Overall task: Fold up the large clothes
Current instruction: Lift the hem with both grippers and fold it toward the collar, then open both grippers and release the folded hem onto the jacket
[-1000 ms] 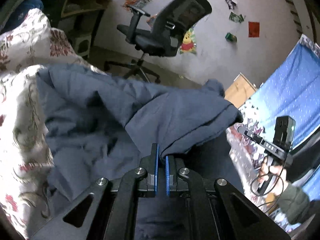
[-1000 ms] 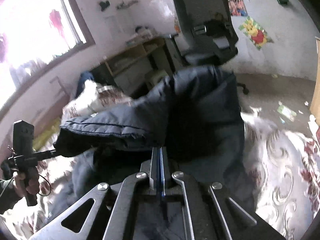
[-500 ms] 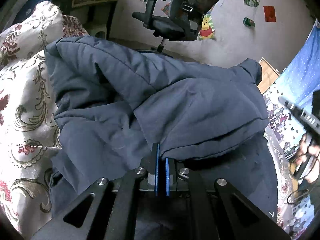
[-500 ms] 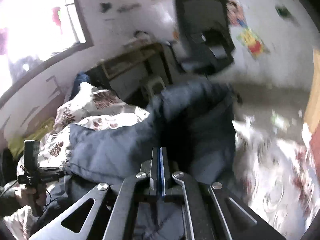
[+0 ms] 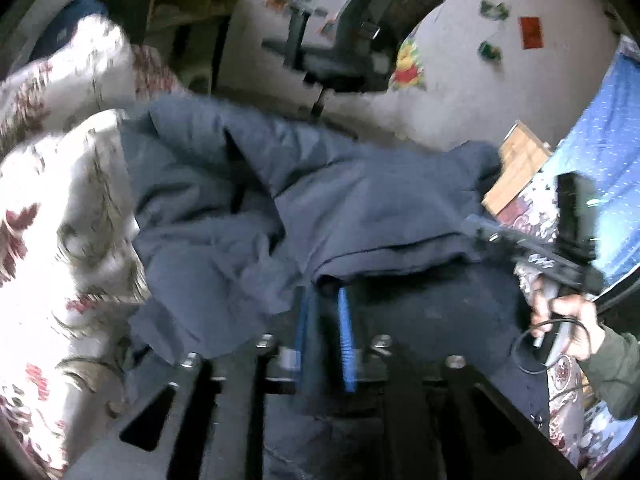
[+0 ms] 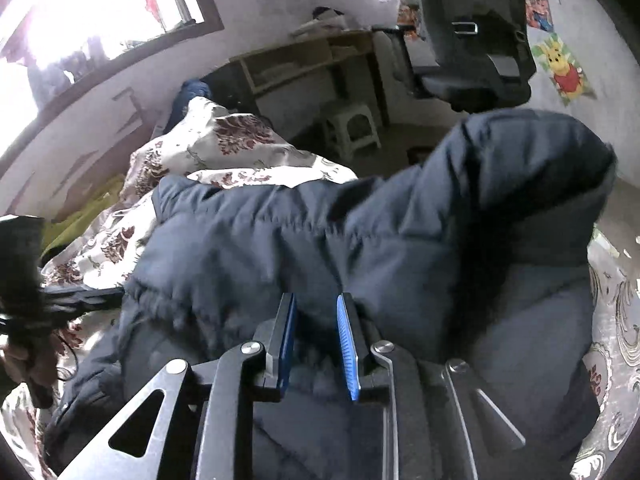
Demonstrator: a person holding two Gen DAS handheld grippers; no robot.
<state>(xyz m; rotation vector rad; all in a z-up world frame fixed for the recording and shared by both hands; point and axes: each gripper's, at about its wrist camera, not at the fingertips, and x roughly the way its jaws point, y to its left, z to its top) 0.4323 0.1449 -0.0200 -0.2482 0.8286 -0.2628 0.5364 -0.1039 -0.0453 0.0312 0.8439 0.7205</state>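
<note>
1. Left wrist view: the left hand-held gripper [image 5: 322,312] has its jaws opening, blue pads apart. The hem of the folded-over jacket [image 5: 360,208] sits right at the pad tips, a bit of cloth between them but no longer pinched as far as the blurred picture shows.
2. Same view: the jacket, dark blue and padded, lies on the floral bed [image 5: 52,216]. It spreads ahead of and to both sides of the gripper. The upper layer's hem runs crosswise, from the pad tips toward the right.
3. Same view: at the far right a hand [image 5: 568,320] holds the right hand-held gripper [image 5: 476,226], its tip at the right end of that hem. Its jaws cannot be read from here.
4. Right wrist view: the right hand-held gripper [image 6: 316,312] is also opening, pads clearly spread. Jacket [image 6: 280,248] cloth bulges up just ahead of and between them, not squeezed.
5. Same view: the padded bulk lies crosswise in front, with a raised hump to the right. The left gripper's body shows at the far left edge, blurred.
6. Judgement: this looks like the release after a fold. The hem's long axis runs between the two grippers, each at one end, so neither is nearer; the next grasp likely needs both on a new edge.
7. An office chair [image 5: 360,40] and a desk [image 6: 304,60] stand beyond the bed.
</note>
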